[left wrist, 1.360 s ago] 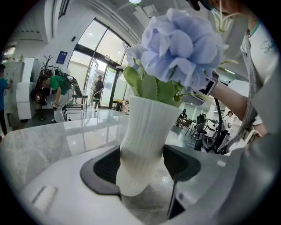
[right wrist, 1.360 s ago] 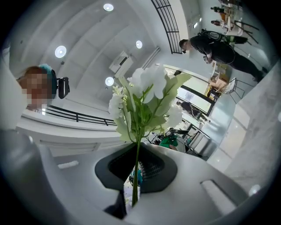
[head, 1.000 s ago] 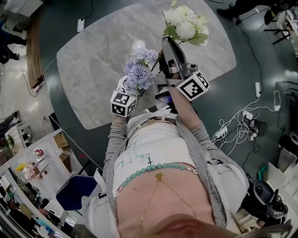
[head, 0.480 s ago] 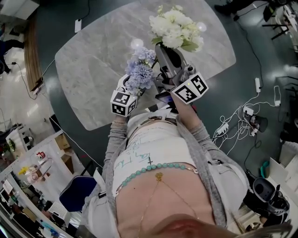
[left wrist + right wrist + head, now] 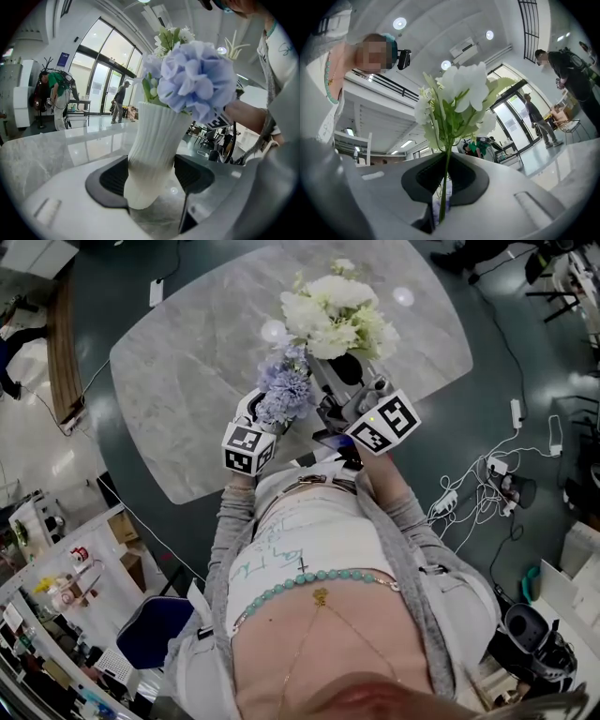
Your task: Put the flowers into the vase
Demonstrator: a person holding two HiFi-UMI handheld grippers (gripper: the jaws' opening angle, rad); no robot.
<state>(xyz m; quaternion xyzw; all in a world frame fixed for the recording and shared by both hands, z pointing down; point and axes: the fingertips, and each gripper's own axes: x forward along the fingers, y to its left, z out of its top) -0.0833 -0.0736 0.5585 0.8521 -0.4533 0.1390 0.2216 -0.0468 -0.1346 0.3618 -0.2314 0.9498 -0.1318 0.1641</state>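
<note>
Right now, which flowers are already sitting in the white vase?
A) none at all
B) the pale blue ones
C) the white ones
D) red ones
B: the pale blue flowers stick out of the top of the ribbed white vase that the left gripper clamps, while the white flowers are held by their stem in the shut right gripper.
</note>
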